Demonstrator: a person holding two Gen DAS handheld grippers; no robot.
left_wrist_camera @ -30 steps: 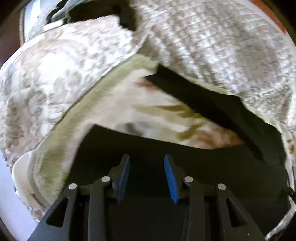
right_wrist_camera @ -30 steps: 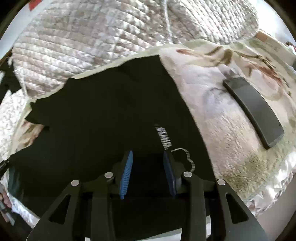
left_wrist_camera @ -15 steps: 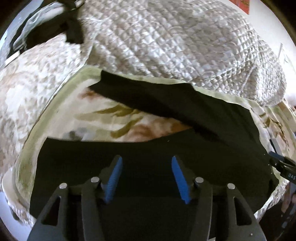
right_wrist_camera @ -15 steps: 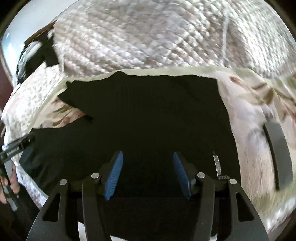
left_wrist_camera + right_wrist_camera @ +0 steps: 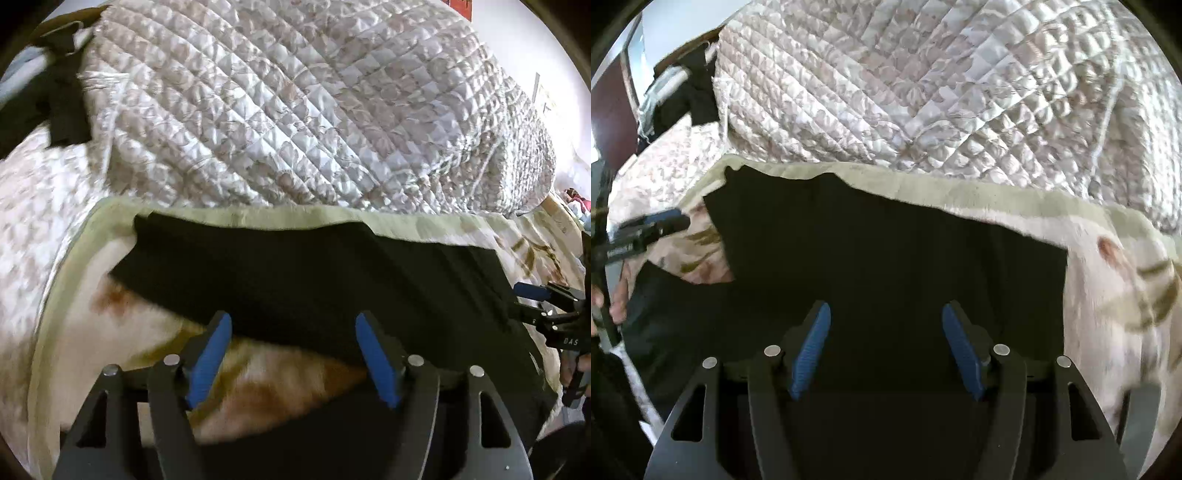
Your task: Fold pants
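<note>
Black pants (image 5: 314, 280) lie spread flat on a fuzzy floral blanket (image 5: 258, 391) on a bed. In the left wrist view the two legs split apart, with blanket showing between them. My left gripper (image 5: 293, 358) is open and empty, low over the gap between the legs. My right gripper (image 5: 884, 350) is open and empty over the wide black part of the pants (image 5: 886, 258). The right gripper shows at the right edge of the left wrist view (image 5: 546, 306); the left gripper shows at the left edge of the right wrist view (image 5: 646, 232).
A bulky quilted comforter (image 5: 295, 110) is heaped behind the pants and fills the back of both views (image 5: 942, 85). Dark clothing (image 5: 55, 107) hangs at the far left by the bed's end. A white wall (image 5: 517, 33) stands at the far right.
Both grippers have opened wider and drawn back. The left view has swung right toward the far leg. The dark phone on the blanket has left the right wrist view.
</note>
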